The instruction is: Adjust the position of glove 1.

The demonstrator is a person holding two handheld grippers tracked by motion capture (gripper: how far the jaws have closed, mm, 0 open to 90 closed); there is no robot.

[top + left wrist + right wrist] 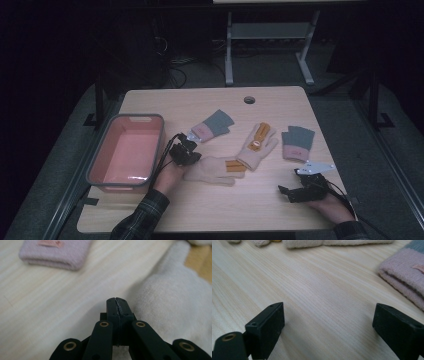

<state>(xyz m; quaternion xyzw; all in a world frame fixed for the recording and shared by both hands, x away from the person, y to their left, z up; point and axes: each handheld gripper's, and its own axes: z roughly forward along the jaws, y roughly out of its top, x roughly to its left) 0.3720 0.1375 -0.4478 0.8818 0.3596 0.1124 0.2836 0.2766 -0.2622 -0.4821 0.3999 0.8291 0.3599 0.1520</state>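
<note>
Now your left tool (186, 150) is clenched with nothing between its jaws, low over the table (210, 210), just beside the cuff end of the cream glove (212, 170). This glove lies flat near the table's middle, touching a second cream glove (257, 142) with orange stripes. Your right tool (295, 192) is released, its jaws wide apart over bare wood, near the folded pink and grey glove (297, 144). Another pink and grey glove (212, 125) lies beyond your left tool, and the pink bin (127, 150) stands at the left.
</note>
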